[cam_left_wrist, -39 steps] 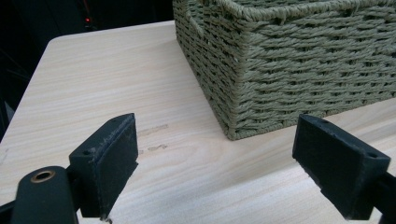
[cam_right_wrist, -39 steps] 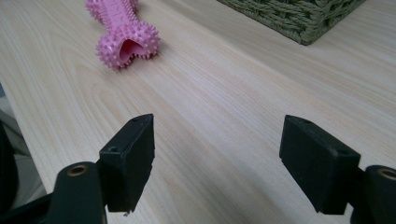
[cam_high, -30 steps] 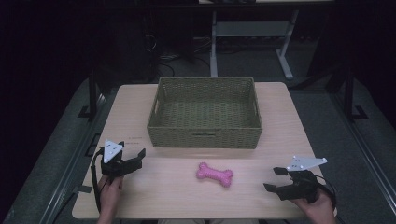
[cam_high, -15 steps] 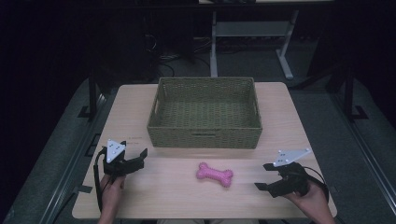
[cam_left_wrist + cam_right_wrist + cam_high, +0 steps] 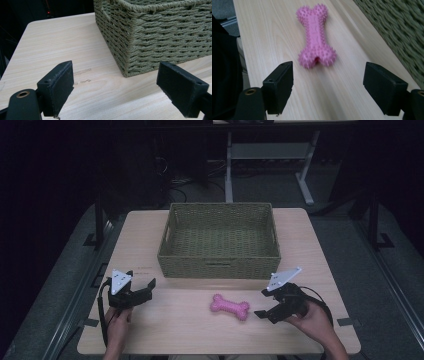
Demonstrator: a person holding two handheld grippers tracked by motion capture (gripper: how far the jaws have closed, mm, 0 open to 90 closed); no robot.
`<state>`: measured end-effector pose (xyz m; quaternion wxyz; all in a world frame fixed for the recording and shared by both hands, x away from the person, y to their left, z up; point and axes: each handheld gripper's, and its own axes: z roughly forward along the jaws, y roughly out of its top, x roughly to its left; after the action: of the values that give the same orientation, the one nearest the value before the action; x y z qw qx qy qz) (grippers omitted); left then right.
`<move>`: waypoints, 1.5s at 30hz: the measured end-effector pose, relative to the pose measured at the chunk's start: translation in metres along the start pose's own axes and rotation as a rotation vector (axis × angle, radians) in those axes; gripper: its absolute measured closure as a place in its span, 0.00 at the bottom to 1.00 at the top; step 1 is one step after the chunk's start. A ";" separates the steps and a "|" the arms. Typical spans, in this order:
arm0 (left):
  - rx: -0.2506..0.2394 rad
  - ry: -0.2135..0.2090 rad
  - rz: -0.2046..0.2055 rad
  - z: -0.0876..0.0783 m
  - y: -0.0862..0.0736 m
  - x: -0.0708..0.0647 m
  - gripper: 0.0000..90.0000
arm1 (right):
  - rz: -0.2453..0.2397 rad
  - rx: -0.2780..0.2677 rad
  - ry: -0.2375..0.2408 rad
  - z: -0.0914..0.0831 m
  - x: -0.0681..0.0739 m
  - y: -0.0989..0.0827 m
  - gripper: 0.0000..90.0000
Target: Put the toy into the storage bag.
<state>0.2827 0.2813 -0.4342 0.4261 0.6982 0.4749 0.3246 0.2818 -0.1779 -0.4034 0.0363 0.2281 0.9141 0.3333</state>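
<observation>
The pink bone toy (image 5: 229,306) lies flat on the table (image 5: 310,250), just in front of the woven basket (image 5: 220,265) and apart from its front wall. My right gripper (image 5: 265,306) sits to the toy's right, level with it, jaws spread wide with nothing between them; in the right gripper view the toy (image 5: 315,37) lies lengthwise ahead of me, its near knobbed end roughly centred in the gap but not yet between the pads. My left gripper (image 5: 145,289) rests off the basket's front left corner, well away from the toy, jaws likewise parted and empty, facing the basket corner (image 5: 126,63). Judgement: the step in hand is the approach to grasp. To do it well I should advance along the toy's long axis until the narrow waist, not the bulbous end, sits between the pads, keep the pads low to the table, and close squarely so the spiked surface does not roll out. The basket wall is close to one jaw; I should hold clear of it. Markings: none on toy or basket. Faint marks on the table (image 5: 82,72) near the left pad may be print, but are too blurred to read.
</observation>
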 end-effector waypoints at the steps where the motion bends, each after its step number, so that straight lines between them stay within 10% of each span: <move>1: 0.000 0.000 0.001 0.000 0.000 0.000 0.15 | -0.004 0.003 0.008 0.002 0.000 0.004 0.27; 17: -0.006 0.001 -0.001 -0.002 0.000 0.000 0.15 | -0.086 0.056 0.077 0.030 0.005 0.045 0.28; 45: -0.002 0.000 0.007 -0.001 0.001 0.001 0.15 | -0.140 0.214 0.109 0.088 0.006 0.061 0.47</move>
<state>0.2825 0.2824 -0.4333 0.4258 0.6995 0.4720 0.3266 0.3195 -0.0820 -0.4329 -0.0148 0.1477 0.9587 0.2425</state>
